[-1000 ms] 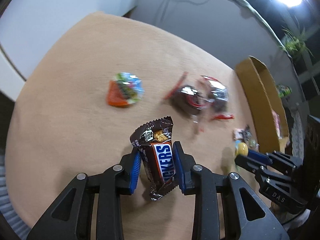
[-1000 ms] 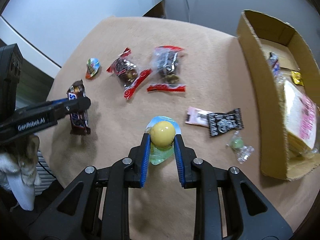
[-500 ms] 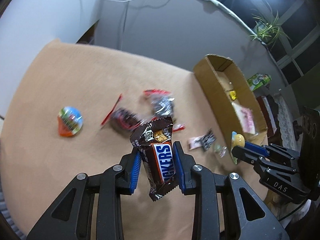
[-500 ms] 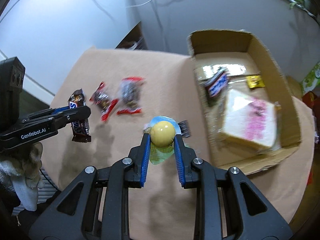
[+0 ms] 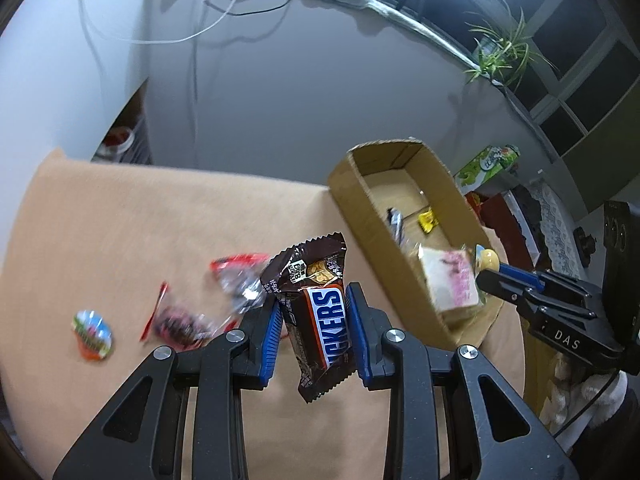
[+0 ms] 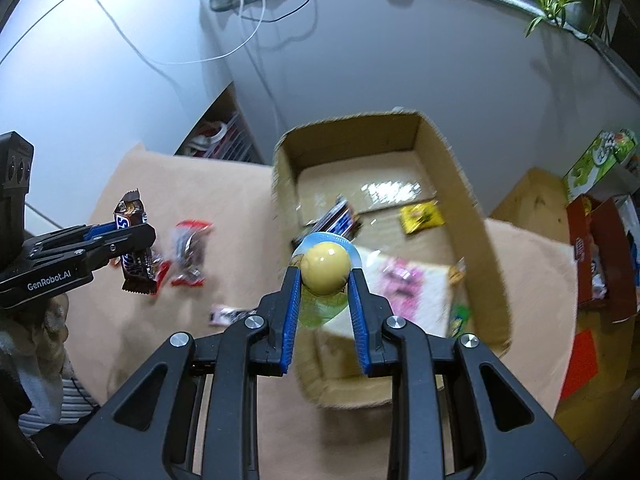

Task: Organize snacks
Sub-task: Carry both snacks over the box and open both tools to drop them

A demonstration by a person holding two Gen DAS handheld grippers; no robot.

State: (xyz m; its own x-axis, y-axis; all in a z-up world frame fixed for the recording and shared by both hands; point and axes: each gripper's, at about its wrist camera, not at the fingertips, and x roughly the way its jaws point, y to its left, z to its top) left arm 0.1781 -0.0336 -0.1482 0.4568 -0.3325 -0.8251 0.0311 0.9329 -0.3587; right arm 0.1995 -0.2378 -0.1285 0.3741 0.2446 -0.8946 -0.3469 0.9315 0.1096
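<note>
- Since a second ago we have lifted both grippers off the tan table [image 5: 120,220] and swung toward the cardboard box [image 6: 472,216].
- Our left gripper [image 5: 314,320] is clamped on a Snickers bar [image 5: 320,312], held in the air over the table, left of the box.
- Our right gripper [image 6: 325,276] is clamped on a yellow-domed jelly cup [image 6: 325,266], above the box's near end.
- Red-wrapped snacks [image 6: 188,252] lie on the table.

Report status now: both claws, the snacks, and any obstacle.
Left claw shut on chocolate bar, over the table. Right claw shut on yellow candy, above cardboard box. Nothing in the way.
</note>
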